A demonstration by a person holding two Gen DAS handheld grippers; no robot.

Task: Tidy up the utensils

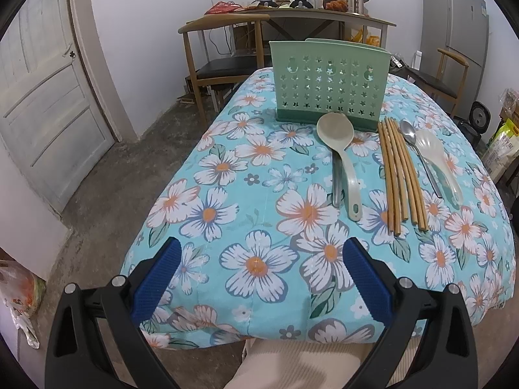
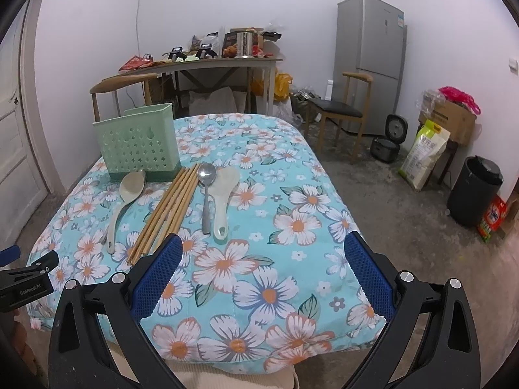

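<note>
One perforated green plastic holder (image 1: 329,86), one pale green ladle (image 1: 337,136), one bundle of bamboo chopsticks (image 1: 400,175), one steel spoon (image 1: 409,133) and one translucent rice paddle (image 1: 433,152) lie ahead of both tongs. Left gripper (image 1: 261,287) and right gripper (image 2: 264,283) gape, empty.

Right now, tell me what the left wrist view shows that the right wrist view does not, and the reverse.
Only the left wrist view shows the whole white panelled door and the metal handle beside the pale green plastic ladle. Only the right shows the black cylindrical bin, the rice sack and the left gripper's edge. Both show the green perforated utensil holder, wooden chopsticks and grey fridge.
</note>
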